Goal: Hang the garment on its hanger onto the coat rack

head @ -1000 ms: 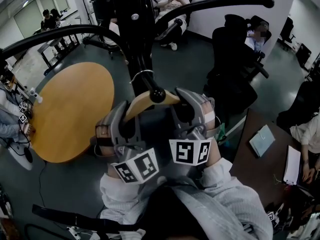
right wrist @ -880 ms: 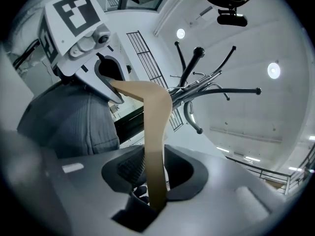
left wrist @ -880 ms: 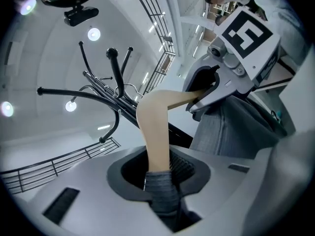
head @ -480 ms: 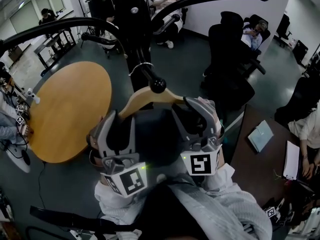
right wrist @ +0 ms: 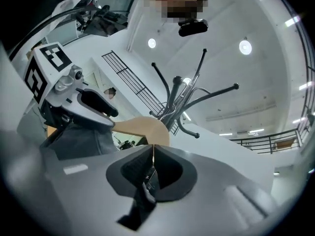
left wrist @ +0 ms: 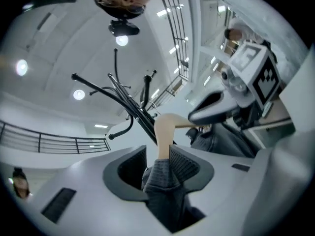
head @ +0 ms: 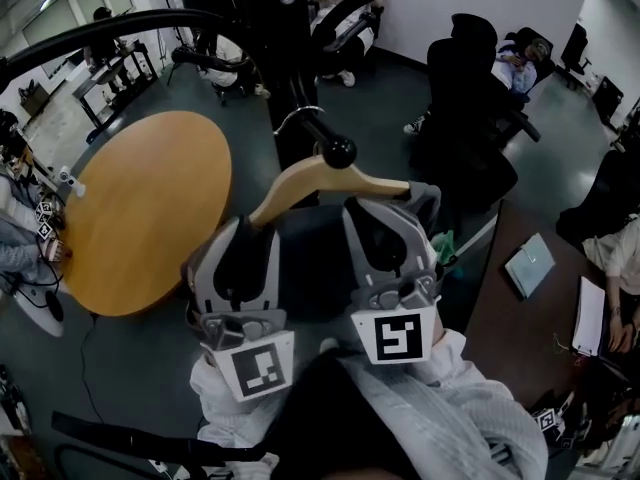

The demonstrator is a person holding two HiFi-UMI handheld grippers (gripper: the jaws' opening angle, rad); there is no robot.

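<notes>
**Hanger** (head: 325, 178): pale wood with a wire hook (head: 298, 118). The hook is looped over a short rack arm (head: 318, 133), just behind the arm's ball end, on the near side of the rack pole (head: 278, 38).

**Garment** (head: 312, 253): dark grey knit, draped on the hanger. It is hung down between the two grippers, near of the pole.

**Left gripper** (left wrist: 158, 154): set at the hanger's left shoulder, jaws held wide apart. The wooden shoulder and the garment are seen between them. They are laid against one pad, and a gap is left at the other.

**Right gripper** (right wrist: 153, 149): set at the hanger's right shoulder, jaws closing. The pads are almost together, with only a thin seam between them. The hanger's rounded end is seen just beyond the tips, not between them. Something dark is lodged low between the pads; what it is cannot be told.

**Table** (head: 140, 208): round, wooden, placed left of the rack.

**Chairs** (head: 470, 118): black office chairs, placed far right.
</notes>
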